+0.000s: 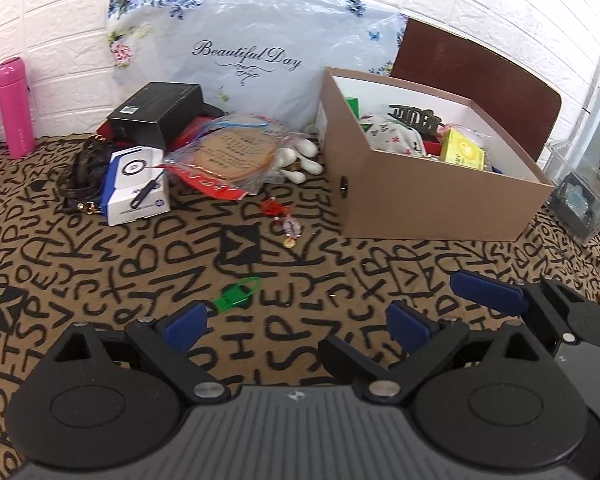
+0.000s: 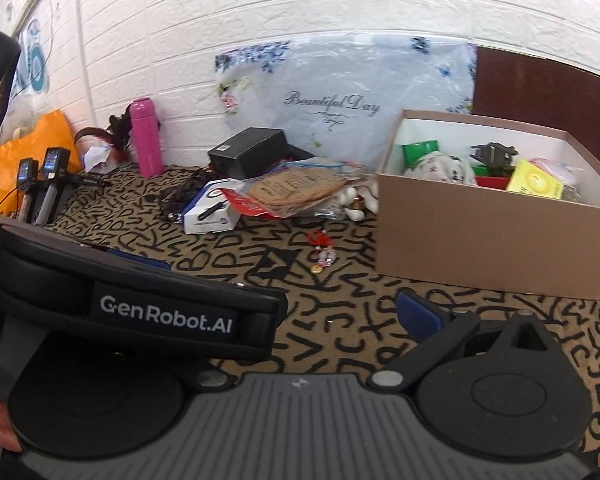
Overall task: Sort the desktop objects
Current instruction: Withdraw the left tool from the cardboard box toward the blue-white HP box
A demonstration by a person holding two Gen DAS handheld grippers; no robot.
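A brown cardboard box (image 1: 420, 196) holding several sorted items stands at the right; it also shows in the right wrist view (image 2: 480, 236). A green clip (image 1: 238, 293) lies on the lettered cloth just ahead of my left gripper (image 1: 296, 326), which is open and empty. A red charm with beads (image 1: 284, 216) lies beyond it, also in the right wrist view (image 2: 322, 248). My right gripper (image 2: 284, 300) is open and empty; its left finger is hidden behind the left gripper's strap (image 2: 164, 312). Its blue finger (image 1: 486, 290) shows in the left wrist view.
A white-blue box (image 1: 136, 188), a black box (image 1: 160, 110), a bagged round board (image 1: 232, 152), white plush pieces (image 1: 300, 160) and a dark strap (image 1: 82, 176) pile at the back. A pink bottle (image 1: 16, 108) stands far left. A clear plastic container (image 1: 584, 200) sits right.
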